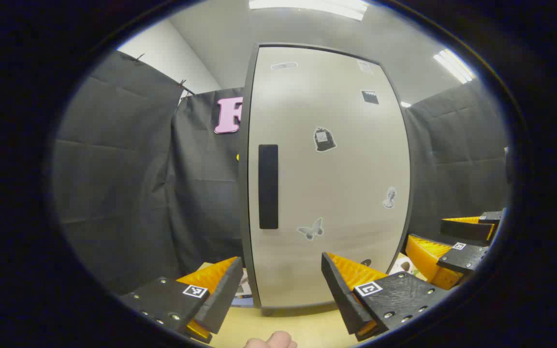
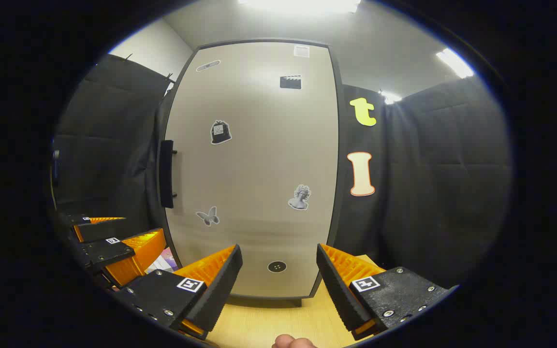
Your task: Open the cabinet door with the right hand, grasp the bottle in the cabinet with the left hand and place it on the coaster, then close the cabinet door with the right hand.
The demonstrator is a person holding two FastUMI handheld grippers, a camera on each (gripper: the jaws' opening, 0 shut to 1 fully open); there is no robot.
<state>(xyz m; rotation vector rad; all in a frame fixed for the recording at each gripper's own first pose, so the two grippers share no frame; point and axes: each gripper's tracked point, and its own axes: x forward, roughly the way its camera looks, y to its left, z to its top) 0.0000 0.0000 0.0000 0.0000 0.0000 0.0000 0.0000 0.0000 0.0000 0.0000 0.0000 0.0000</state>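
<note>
In the left gripper view, the left gripper (image 1: 278, 295) sits at 6 o'clock with its jaws spread wide and nothing between them. A fingertip of the hand (image 1: 271, 340) holding it peeks in at the very bottom edge. Straight ahead, from 12 o'clock down to 6, stands the cabinet door (image 1: 329, 183), shut, pale, dotted with small stickers. Its dark vertical handle (image 1: 268, 186) lies near the door's left edge, just left of centre. The door stands on a light wooden table (image 1: 302, 324), bare at 6 o'clock. At 4 o'clock the right gripper (image 1: 457, 241) shows at the edge, well apart from the door handle; from here I cannot tell how its jaws stand.

In the right gripper view, the left gripper (image 2: 109, 241) appears at 8 o'clock, low beside the door's left edge. The handle (image 2: 166, 174) sits at 9 o'clock, seen side-on and standing off the door on small posts. The cabinet door (image 2: 259, 159) spans the centre, closed. At 6 o'clock the right gripper (image 2: 278, 285) is parted wide, holding nothing, aimed at the door's lower part and short of it. The table (image 2: 278, 319) lies beneath.

The bottle cannot be seen behind the closed door, and I cannot make out the coaster.
</note>
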